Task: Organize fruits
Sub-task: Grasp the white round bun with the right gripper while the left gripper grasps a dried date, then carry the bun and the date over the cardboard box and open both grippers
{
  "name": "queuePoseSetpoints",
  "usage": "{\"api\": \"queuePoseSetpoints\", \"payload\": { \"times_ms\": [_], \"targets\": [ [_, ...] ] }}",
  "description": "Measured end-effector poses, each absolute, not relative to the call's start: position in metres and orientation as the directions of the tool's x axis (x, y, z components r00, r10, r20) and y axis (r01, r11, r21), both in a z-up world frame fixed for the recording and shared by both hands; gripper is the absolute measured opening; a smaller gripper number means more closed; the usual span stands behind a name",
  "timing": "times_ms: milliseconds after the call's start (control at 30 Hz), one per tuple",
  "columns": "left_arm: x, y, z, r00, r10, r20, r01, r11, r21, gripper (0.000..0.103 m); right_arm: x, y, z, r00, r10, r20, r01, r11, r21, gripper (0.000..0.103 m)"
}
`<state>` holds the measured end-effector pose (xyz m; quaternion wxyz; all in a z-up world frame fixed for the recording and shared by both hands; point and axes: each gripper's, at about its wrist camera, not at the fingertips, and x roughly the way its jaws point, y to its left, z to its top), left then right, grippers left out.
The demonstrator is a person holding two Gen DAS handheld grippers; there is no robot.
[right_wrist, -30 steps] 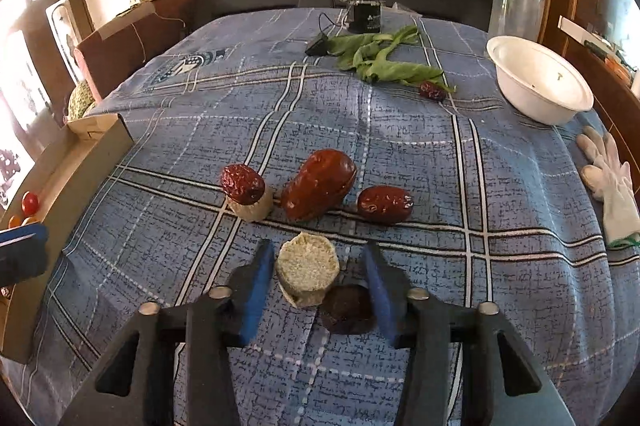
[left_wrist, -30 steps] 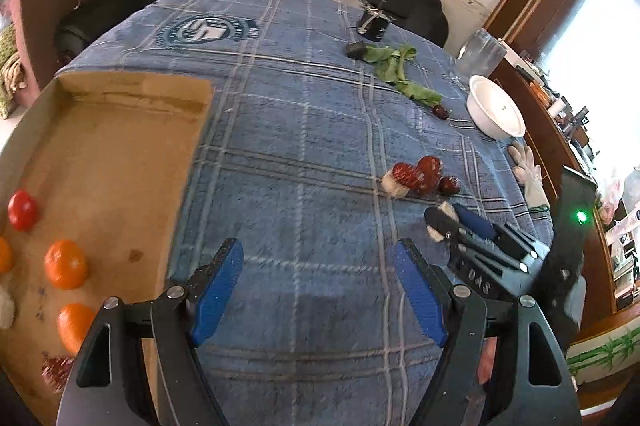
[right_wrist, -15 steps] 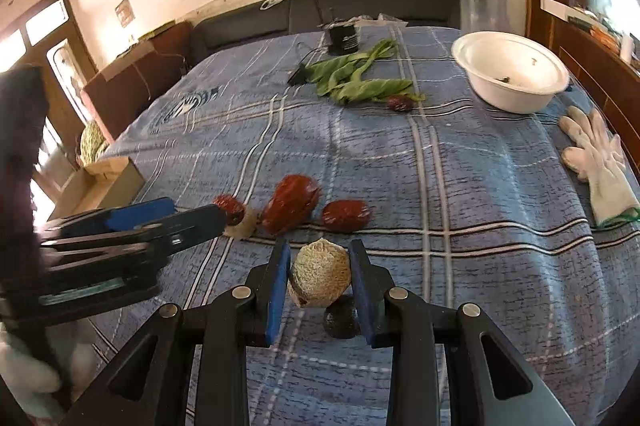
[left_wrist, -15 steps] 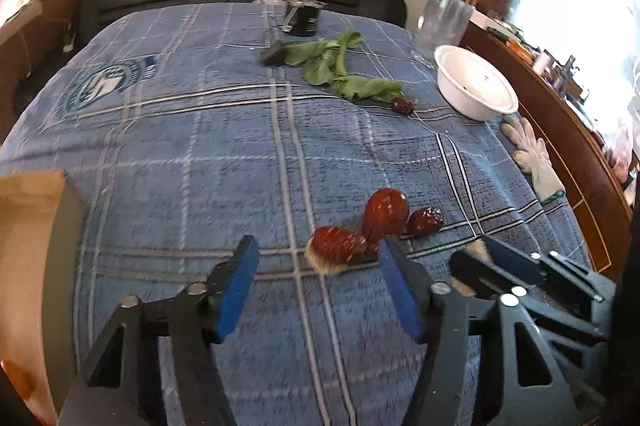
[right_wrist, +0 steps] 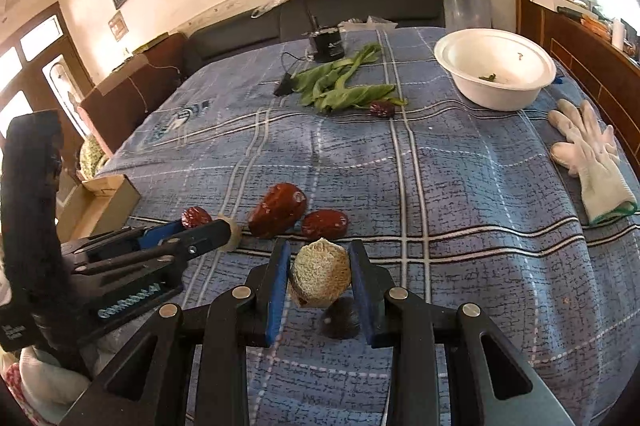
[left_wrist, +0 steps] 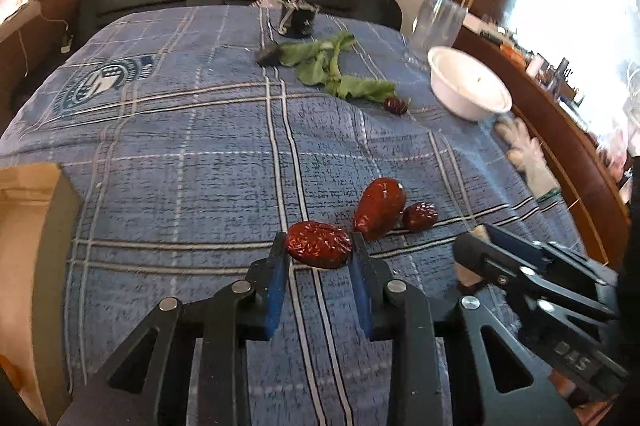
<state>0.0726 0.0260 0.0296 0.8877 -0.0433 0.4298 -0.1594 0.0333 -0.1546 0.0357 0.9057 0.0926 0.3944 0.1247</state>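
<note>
A wrinkled red date (left_wrist: 316,251) sits between the blue pads of my left gripper (left_wrist: 319,240), which is shut on it just above the blue plaid cloth. A big smooth red date (left_wrist: 380,210) and a small one (left_wrist: 420,216) lie just beyond it. My right gripper (right_wrist: 320,250) is shut on a beige foam-netted fruit (right_wrist: 320,282), with a dark round piece (right_wrist: 340,318) on the cloth under it. In the right wrist view the left gripper (right_wrist: 204,224) reaches in from the left. A lone date (right_wrist: 382,109) lies by the leaves.
A cardboard box (left_wrist: 36,194) stands at the left edge of the bed-like surface. Green leaves (left_wrist: 332,66), a black device (right_wrist: 326,44), a white bowl (right_wrist: 496,70), a glass jar (right_wrist: 466,0) and white gloves (right_wrist: 592,154) lie toward the far and right sides.
My left gripper swung right from the box to the dates and shut on the wrinkled one. My right gripper shut on the foam-netted fruit and lifted it slightly.
</note>
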Motion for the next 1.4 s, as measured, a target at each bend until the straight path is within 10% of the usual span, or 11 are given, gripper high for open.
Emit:
{"api": "queuePoseSetpoints", "payload": {
  "times_ms": [600,1400],
  "targets": [
    [-0.013,0.175,0.077,0.663,-0.196,-0.723,0.032,0.972,-0.234,0.028,0.021,-0.122,0.039,0.538,0.593,-0.600,-0.290,0.798,0.528,0.033],
    [0.036,0.313,0.042,0.529,-0.100,-0.843,-0.163,0.963,-0.217,0.029,0.025,0.166,0.041,0.384,0.489,-0.783,-0.590,0.782,0.199,0.034]
  ]
}}
